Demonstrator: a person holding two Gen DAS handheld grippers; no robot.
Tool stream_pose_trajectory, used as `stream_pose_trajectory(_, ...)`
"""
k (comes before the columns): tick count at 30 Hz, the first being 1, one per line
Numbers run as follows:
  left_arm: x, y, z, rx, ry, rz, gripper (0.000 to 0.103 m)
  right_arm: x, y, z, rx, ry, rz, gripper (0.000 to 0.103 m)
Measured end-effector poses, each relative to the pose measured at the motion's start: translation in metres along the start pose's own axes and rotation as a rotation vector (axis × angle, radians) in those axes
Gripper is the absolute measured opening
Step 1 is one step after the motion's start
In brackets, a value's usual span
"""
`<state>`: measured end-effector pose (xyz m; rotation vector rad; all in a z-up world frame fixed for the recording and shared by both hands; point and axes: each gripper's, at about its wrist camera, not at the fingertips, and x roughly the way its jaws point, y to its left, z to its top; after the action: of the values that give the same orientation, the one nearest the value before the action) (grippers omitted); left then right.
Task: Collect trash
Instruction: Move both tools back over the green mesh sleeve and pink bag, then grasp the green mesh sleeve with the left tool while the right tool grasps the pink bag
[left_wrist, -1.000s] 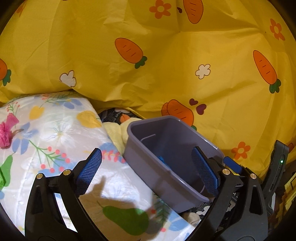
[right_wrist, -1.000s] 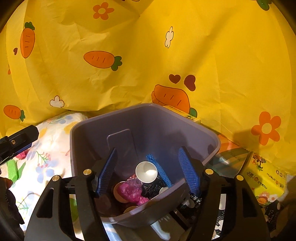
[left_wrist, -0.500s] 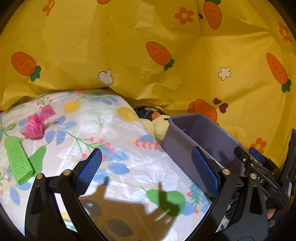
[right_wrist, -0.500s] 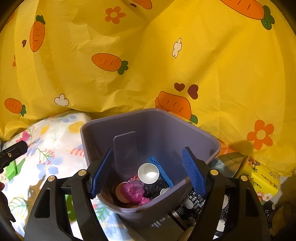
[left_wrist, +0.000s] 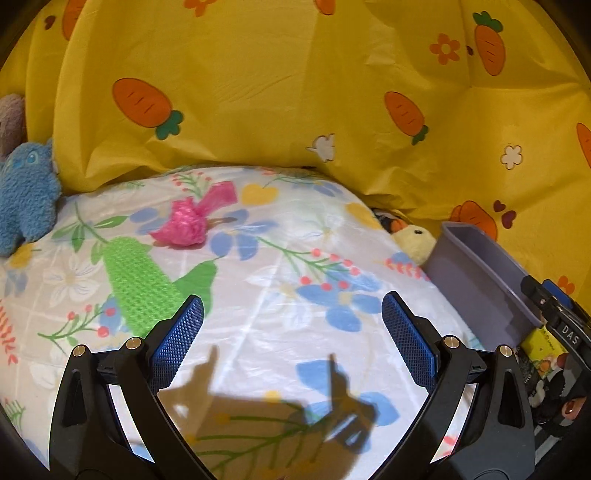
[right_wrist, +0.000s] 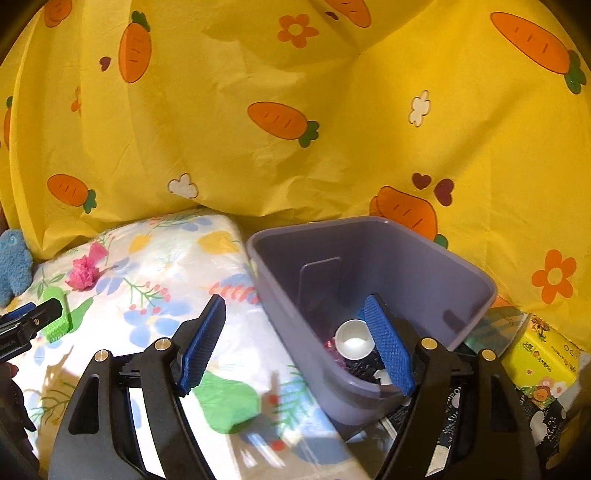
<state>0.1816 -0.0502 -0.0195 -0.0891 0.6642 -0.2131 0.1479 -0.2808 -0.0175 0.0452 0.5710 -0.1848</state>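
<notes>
Jaws spread wide and empty, the left gripper (left_wrist: 291, 332) hangs over open floral bedding (left_wrist: 280, 280), with a pink wrapper (left_wrist: 188, 225) and green mesh strip (left_wrist: 140, 280) lying ahead, well clear of the edge. The right gripper (right_wrist: 295, 343), its jaws having just widened, straddles the near rim of the purple bin (right_wrist: 373, 273), gripping nothing.

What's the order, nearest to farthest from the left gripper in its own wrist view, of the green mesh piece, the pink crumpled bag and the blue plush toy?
From the left gripper, empty and open:
1. Green mesh piece, lying on the floral sheet right by its left finger.
2. Pink crumpled bag, just beyond the mesh, farther up the sheet.
3. Blue plush toy, at the far left edge against the yellow carrot cloth.
</notes>
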Motion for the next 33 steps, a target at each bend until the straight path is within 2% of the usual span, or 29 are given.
stream_pose_trajectory(5, -0.003, 0.056, -0.005, -0.06, 0.026, 0.118, 0.096, 0.013, 0.046, -0.006, -0.053, 0.033, 0.087, 0.076)
stream_pose_trajectory(10, 0.007, 0.098, -0.006, -0.128, 0.066, 0.187, 0.095, 0.029, 0.091, -0.008, -0.085, 0.066, 0.157, 0.076)
stream_pose_trajectory(15, 0.033, 0.119, -0.001, -0.189, 0.122, 0.214, 0.095, 0.046, 0.119, -0.003, -0.097, 0.101, 0.198, 0.076)
stream_pose_trajectory(19, 0.055, 0.129, 0.004, -0.252, 0.168, 0.204, 0.093, 0.056, 0.132, 0.0, -0.114, 0.116, 0.207, 0.076)
stream_pose_trajectory(21, 0.065, 0.131, 0.005, -0.267, 0.185, 0.199, 0.088, 0.061, 0.137, 0.003, -0.12, 0.125, 0.208, 0.076)
stream_pose_trajectory(22, 0.069, 0.131, 0.005, -0.271, 0.197, 0.194, 0.08, 0.064, 0.14, 0.004, -0.122, 0.13, 0.211, 0.076)
stream_pose_trajectory(24, 0.073, 0.13, 0.006, -0.257, 0.191, 0.197, 0.07, 0.07, 0.145, 0.006, -0.127, 0.142, 0.211, 0.076)
stream_pose_trajectory(26, 0.074, 0.13, 0.007, -0.251, 0.189, 0.184, 0.051, 0.076, 0.151, 0.007, -0.136, 0.155, 0.212, 0.076)
stream_pose_trajectory(30, 0.072, 0.135, 0.005, -0.238, 0.168, 0.18, 0.029, 0.086, 0.168, 0.009, -0.154, 0.185, 0.234, 0.076)
stream_pose_trajectory(32, 0.068, 0.14, 0.005, -0.237, 0.148, 0.191, 0.014, 0.091, 0.179, 0.01, -0.156, 0.211, 0.257, 0.076)
stream_pose_trajectory(33, 0.064, 0.143, 0.007, -0.242, 0.136, 0.193, 0.012, 0.094, 0.185, 0.01, -0.162, 0.223, 0.266, 0.076)
